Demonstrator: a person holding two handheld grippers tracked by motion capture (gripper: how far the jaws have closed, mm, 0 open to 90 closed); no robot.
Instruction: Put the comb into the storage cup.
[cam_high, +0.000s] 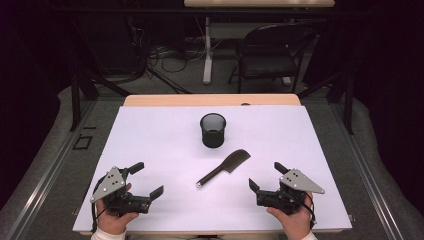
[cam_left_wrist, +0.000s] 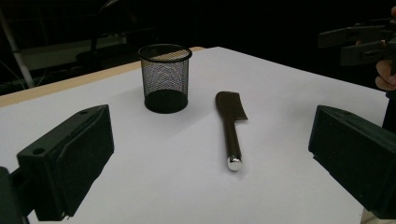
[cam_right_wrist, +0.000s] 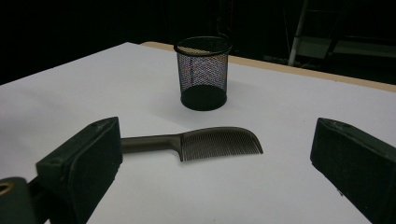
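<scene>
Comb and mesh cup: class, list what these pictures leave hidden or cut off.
- Comb: in the right gripper view, the handle end sits behind that tool's own black jaw.
- Mesh cup: its far outer wall faces away in every view.
- Left tool: the left gripper view's lower edge crops both jaws.

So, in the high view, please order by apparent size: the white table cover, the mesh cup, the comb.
1. White table cover, by far the largest.
2. Comb, longer than the cup.
3. Mesh cup, though bulkier, so close.
</scene>
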